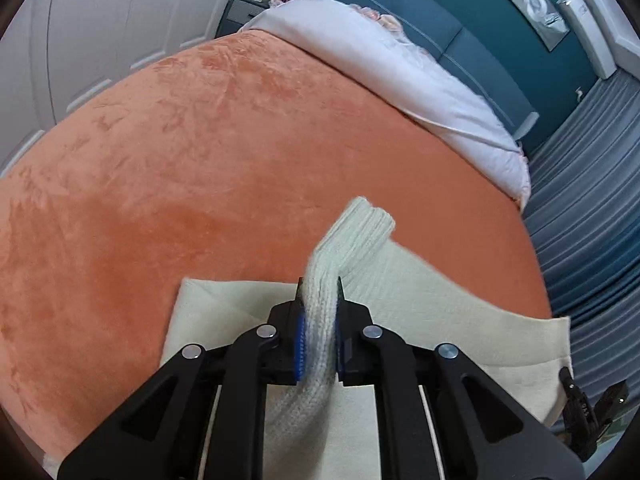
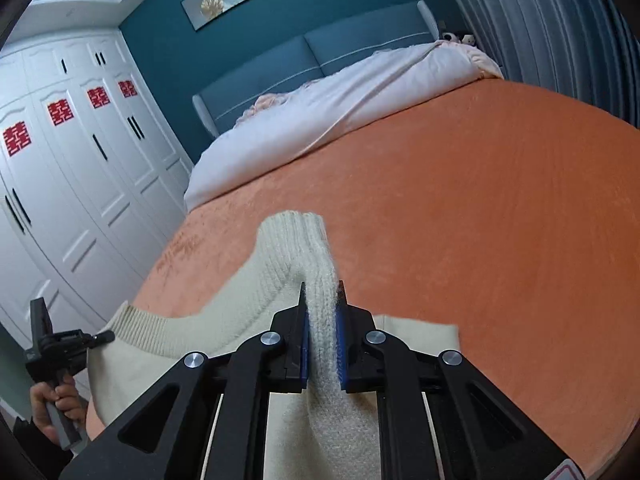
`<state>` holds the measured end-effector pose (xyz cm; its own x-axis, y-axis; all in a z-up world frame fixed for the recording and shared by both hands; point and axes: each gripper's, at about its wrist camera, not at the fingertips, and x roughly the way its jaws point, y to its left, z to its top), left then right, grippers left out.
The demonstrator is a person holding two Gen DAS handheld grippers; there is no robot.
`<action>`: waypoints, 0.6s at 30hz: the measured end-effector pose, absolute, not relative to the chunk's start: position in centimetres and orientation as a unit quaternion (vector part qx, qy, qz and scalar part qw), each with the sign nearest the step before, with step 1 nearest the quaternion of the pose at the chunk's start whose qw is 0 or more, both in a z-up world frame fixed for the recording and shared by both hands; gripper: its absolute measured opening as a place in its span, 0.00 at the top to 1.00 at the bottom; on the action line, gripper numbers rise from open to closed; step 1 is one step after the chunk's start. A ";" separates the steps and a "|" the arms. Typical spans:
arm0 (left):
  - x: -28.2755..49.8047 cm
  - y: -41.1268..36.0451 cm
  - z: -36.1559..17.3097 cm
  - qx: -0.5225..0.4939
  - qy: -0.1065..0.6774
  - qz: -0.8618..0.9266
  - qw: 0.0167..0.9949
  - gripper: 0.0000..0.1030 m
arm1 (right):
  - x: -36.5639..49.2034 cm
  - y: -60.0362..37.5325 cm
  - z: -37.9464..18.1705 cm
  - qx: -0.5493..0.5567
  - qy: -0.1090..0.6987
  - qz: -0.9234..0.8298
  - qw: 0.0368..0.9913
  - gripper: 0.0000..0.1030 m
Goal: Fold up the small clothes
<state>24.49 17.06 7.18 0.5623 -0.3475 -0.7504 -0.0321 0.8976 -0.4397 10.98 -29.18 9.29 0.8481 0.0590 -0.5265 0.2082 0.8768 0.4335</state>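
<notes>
our left claw [image 1: 320, 300] is clamped on a bunched ribbed bit of the cream knit sweater [image 1: 440, 300], blue pads pinching the fabric w/ a fold poking out fwd past the tips; our right claw [image 2: 322, 304] is likewise closed tight on another bunched ribbed part of the same garment, knit squeezed between its pads and sticking up ahead of it. from each claw the cloth runs back under and sideways: in the left view the body of the sweater spreads to the right toward the other claw, in the right view it spreads left, ribbed hem edge sagging between the two grips. so the garment's long axis lies across, claw to claw, lifted at both held points, while lower parts rest on the orange bedspread [image 1: 200, 160] near the bed's foot. neither arm is nearer, both already have it. we judge the next move carries both grips fwd together, away from us, to lay the held edge over the rest; keeping them level and parallel matters or the fold goes skewed. beyond: white duvet [image 2: 320, 112] heaped at the headboard, blue headboard [image 2: 280, 56], white wardrobe [image 2: 80, 160] at the side. no containers in view.
</notes>
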 end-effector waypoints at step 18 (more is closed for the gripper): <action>17.6 16.7 6.2 -0.195 0.459 -0.068 0.864 0.52 | 9.5 -27.7 3.4 0.198 0.377 -0.129 0.895 0.79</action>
<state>17.56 16.68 6.18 0.5702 -0.2956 -0.7665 -0.0621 0.9148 -0.3990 9.46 -27.67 3.36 0.6819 -0.0816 -0.7269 0.3805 0.8883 0.2572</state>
